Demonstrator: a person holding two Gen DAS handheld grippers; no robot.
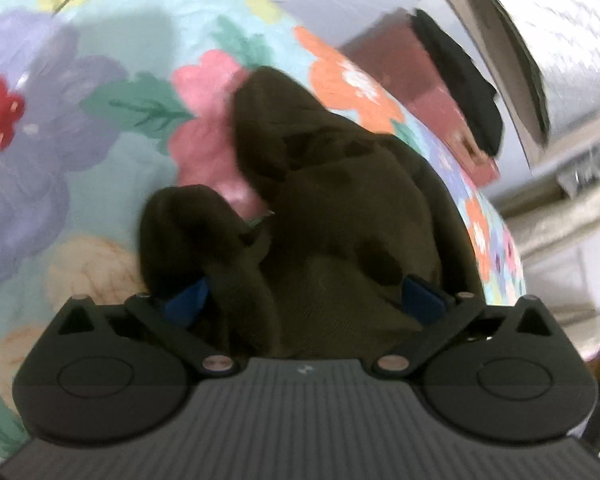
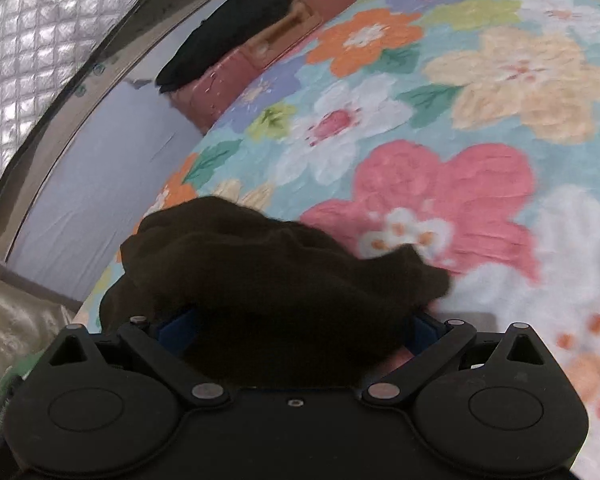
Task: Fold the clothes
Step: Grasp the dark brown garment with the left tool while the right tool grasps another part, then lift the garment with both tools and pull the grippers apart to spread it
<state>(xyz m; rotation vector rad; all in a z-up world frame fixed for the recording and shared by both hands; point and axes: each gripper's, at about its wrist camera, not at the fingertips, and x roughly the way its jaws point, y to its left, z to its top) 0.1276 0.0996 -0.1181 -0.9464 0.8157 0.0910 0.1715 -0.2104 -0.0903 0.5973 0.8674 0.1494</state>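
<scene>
A dark brown garment (image 1: 332, 208) lies bunched on the floral bedspread (image 1: 60, 152). In the left wrist view it fills the space between my left gripper's (image 1: 304, 300) blue fingers (image 1: 186, 300), which stand wide apart with cloth draped over them. In the right wrist view the same dark garment (image 2: 276, 280) is heaped over my right gripper (image 2: 300, 328); its blue fingers (image 2: 176, 328) also stand wide apart under the cloth. The fingertips of both grippers are hidden by fabric.
A reddish-brown box (image 2: 260, 52) with a black cloth (image 2: 228, 28) on it stands at the bed's far edge; it also shows in the left wrist view (image 1: 432, 92). A pale wall (image 2: 100, 152) and a quilted silver panel (image 2: 28, 20) lie beyond the bed.
</scene>
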